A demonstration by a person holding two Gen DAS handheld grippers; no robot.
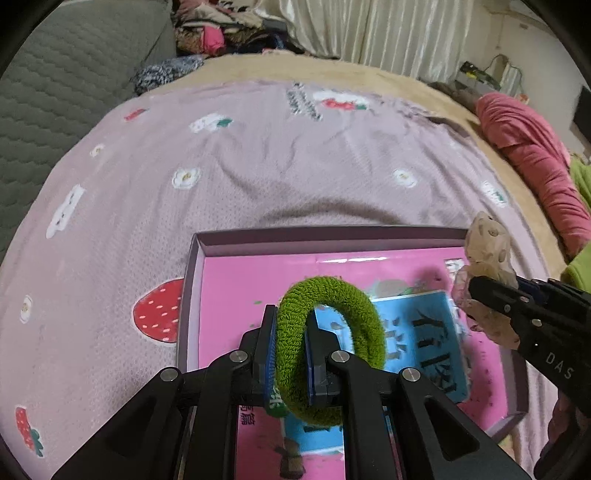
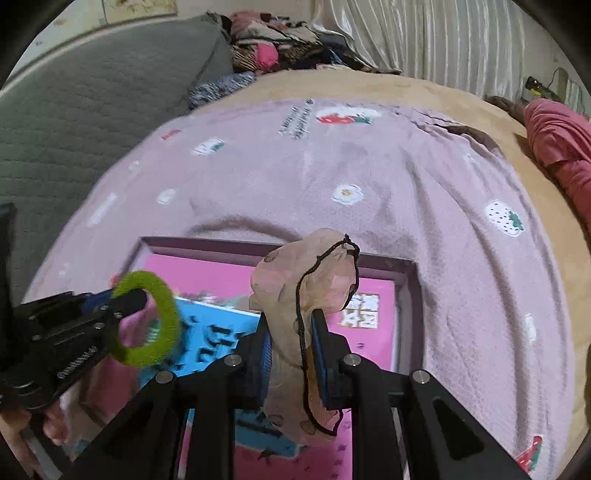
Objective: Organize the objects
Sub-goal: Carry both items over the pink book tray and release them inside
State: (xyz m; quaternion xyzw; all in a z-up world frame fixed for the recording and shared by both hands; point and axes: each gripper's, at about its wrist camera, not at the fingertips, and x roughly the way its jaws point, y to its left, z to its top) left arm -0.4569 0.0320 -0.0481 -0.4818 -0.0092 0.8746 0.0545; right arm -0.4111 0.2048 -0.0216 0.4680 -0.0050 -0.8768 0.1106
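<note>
My left gripper [image 1: 291,319] is shut on a green fuzzy hair tie [image 1: 332,295] and holds it above a shallow box [image 1: 325,234] with a pink and blue printed bottom. It also shows in the right wrist view [image 2: 127,295] with the hair tie [image 2: 166,325]. My right gripper [image 2: 291,317] is shut on a beige sheer scrunchie [image 2: 295,273] with a black cord, held over the box [image 2: 410,291]. It also shows at the right of the left wrist view [image 1: 480,291] with the scrunchie [image 1: 487,247].
The box lies on a lilac strawberry-print blanket [image 1: 258,166] on a bed. A grey quilted headboard [image 1: 55,92] is at the left. A pile of clothes [image 1: 221,29] lies at the back. A rolled pink cloth [image 1: 535,158] lies at the right.
</note>
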